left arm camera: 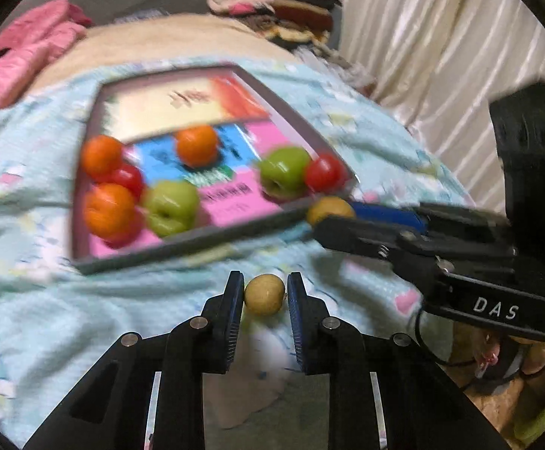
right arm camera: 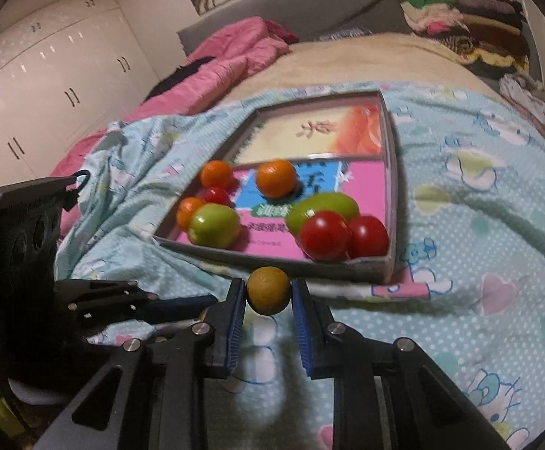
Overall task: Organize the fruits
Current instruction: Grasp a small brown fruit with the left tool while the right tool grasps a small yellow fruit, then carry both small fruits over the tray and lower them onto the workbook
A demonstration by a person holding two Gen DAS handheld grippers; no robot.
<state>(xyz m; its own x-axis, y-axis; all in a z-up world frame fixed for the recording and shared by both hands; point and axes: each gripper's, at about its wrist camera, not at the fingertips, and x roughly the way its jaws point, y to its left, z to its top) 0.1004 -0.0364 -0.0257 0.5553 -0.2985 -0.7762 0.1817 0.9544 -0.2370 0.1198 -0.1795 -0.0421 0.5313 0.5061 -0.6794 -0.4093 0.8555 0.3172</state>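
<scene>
Both grippers are loaded. The left gripper [left arm camera: 264, 294] is clamped on a small brown fruit [left arm camera: 264, 294], pads touching it on both sides; the right gripper [right arm camera: 267, 292] pinches a second brown fruit [right arm camera: 267, 290] the same way. Both hover just short of the near edge of the tray [right arm camera: 391, 172], which lies on the pale blue blanket [right arm camera: 478, 232] over the bed. From the left wrist view the right gripper's fruit sits right at the tray's near right corner; the left one is further back from the tray's near edge, over the blanket. Inside the tray: oranges [right arm camera: 276, 179] toward the far left, green apples [right arm camera: 214, 225] mid-near, red tomatoes [right arm camera: 325, 235] at the near right corner, one more red one [right arm camera: 216, 195] tucked among the oranges on the left. It looks like loose grouping by kind, not yet clean. The pinch across the middle of each round fruit is probably chosen so it can't roll out; held low and near the tray so the drop is short. My read: these two brown ones are the last outside the tray, and go in next, likely together in a bare patch. Risk: the tray rests on soft bedding, so fruit may roll on release. Left view is motion-blurred, so fine detail there is unreliable.
</scene>
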